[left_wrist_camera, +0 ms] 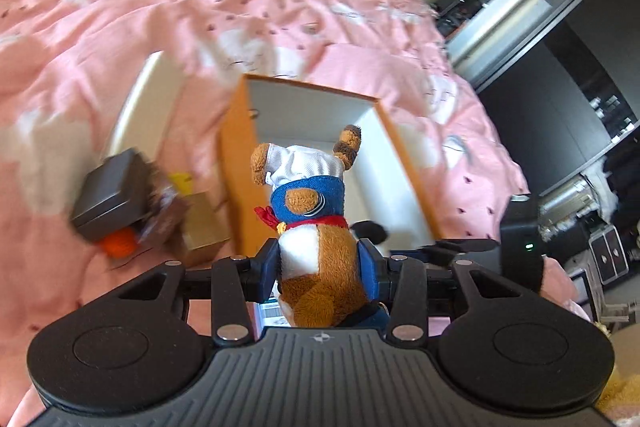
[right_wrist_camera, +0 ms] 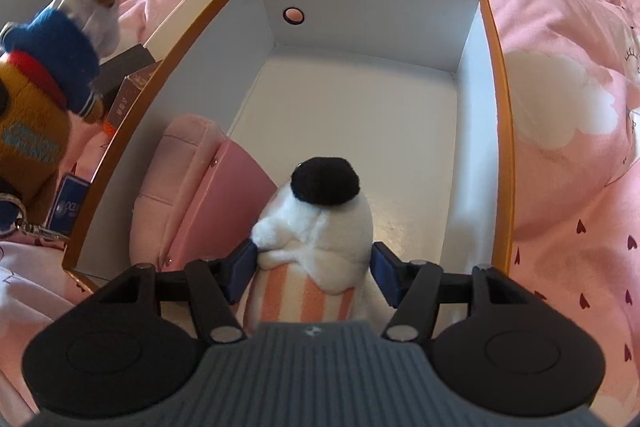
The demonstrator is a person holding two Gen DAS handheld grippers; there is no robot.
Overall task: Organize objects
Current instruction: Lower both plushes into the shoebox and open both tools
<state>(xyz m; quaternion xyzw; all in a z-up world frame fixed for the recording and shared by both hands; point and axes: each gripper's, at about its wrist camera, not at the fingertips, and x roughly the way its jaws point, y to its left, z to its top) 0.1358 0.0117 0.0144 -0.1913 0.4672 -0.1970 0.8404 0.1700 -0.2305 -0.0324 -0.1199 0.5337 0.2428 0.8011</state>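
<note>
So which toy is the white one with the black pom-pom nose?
Find the orange box on the pink bedspread. Inside, beside a pink pouch, sits the white plush between the right gripper. Only it has a black nose and peach stripes.

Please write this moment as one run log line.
left tongs: shut on brown plush | right tongs: white plush between pads, over orange box

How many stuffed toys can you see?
2. The brown plush is clamped in the left hand-held gripper; the white plush sits between the right hand-held gripper's fingers inside the orange box. Others may be hidden.
</note>
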